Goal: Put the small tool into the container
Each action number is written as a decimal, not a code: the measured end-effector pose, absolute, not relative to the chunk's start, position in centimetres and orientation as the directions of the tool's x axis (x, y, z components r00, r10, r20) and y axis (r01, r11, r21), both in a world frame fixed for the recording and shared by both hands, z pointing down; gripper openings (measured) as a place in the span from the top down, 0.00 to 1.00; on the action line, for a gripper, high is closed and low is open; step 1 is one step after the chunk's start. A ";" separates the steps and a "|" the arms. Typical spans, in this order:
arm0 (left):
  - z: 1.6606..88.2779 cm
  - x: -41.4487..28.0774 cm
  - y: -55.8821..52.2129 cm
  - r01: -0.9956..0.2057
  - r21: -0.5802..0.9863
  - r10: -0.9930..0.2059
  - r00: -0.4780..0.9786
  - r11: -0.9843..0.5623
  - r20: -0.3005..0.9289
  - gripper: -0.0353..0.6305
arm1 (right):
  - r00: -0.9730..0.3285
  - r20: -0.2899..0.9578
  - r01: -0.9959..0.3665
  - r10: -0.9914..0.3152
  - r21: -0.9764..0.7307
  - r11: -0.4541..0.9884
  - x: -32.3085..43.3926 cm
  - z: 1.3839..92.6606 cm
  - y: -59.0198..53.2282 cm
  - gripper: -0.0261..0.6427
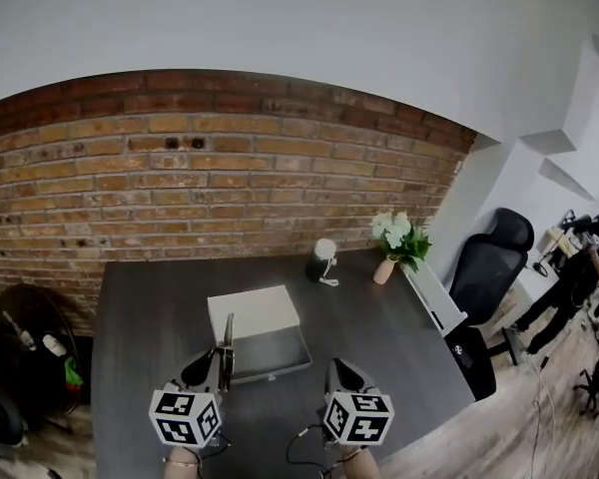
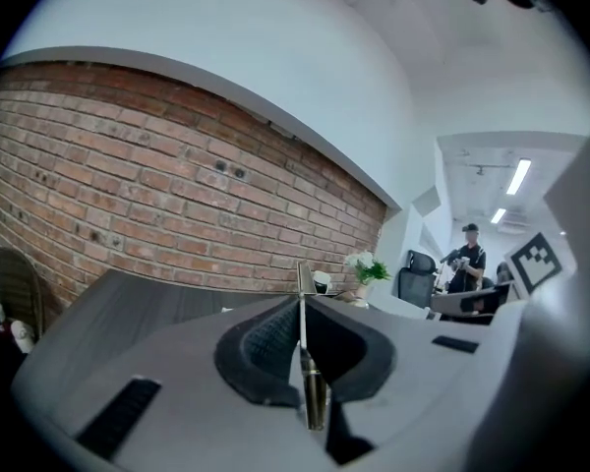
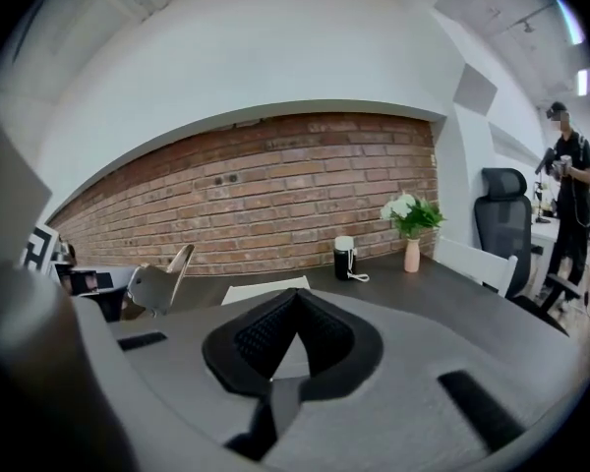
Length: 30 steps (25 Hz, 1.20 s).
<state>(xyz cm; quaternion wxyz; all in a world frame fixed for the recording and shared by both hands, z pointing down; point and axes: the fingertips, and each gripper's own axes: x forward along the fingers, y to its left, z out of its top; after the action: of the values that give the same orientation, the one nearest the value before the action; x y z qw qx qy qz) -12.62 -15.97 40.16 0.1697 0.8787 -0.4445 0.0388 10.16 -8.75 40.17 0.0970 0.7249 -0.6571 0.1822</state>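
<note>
- The fingers (image 2: 267, 340) of the left gripper (image 1: 223, 355) are pressed together on a thin, flat metal tool (image 2: 315, 397). We see its narrow blade rising between the pads and past their tips, and its darker, thicker end lying behind them.
- The fingers (image 3: 264, 334) of the right gripper (image 1: 343, 375) are drawn together at the tips. We find nothing between them.
- In the head view the metal tool (image 1: 228, 335) stands nearly upright in the left gripper. It shows at the near left corner of a shallow open box (image 1: 276, 353), which has a grey inside and a white panel at its far side. The tool is held above the counter and is not inside the box.
- The box lies flat near the middle of the dark grey counter (image 1: 150, 307). Both grippers are on the near side of it, the left close to its corner and the right a little apart from its right side.
- Further back on the counter we note a black cylinder with a white top (image 1: 322, 259). A small pink vase of white flowers (image 1: 397, 243) stands beside it, to the right.
- A red brick wall (image 1: 200, 188) runs behind the counter.
- A black office chair (image 1: 493, 259) stands off the counter's right end, and a person in dark clothes (image 1: 577, 279) stands beyond it.
</note>
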 end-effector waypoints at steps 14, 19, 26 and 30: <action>41.0 -15.4 -16.9 -0.868 0.232 -0.830 0.491 -0.439 0.265 0.94 | -0.062 0.427 -0.993 -0.902 -0.114 0.014 8.8 41.9 -13.3 0.96; 41.3 -14.1 -17.3 -0.865 0.198 -0.817 0.500 -0.461 0.286 0.94 | -0.062 0.442 -0.990 -0.895 -0.143 -0.002 10.2 43.2 -13.8 0.96; 42.6 -11.9 -17.7 -0.855 0.197 -0.791 0.518 -0.479 0.326 0.94 | -0.041 0.471 -0.983 -0.881 -0.175 -0.047 12.9 45.5 -13.2 0.96; 43.8 -10.4 -18.0 -0.847 0.166 -0.771 0.529 -0.505 0.355 0.94 | -0.043 0.496 -0.979 -0.867 -0.193 -0.062 13.9 47.4 -12.6 0.96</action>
<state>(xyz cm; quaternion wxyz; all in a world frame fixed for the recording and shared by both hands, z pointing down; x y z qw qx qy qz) -10.37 -18.01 43.79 0.1612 0.8593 -0.4707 0.1181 13.92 -12.55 47.44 0.1103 0.6829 -0.6758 0.2544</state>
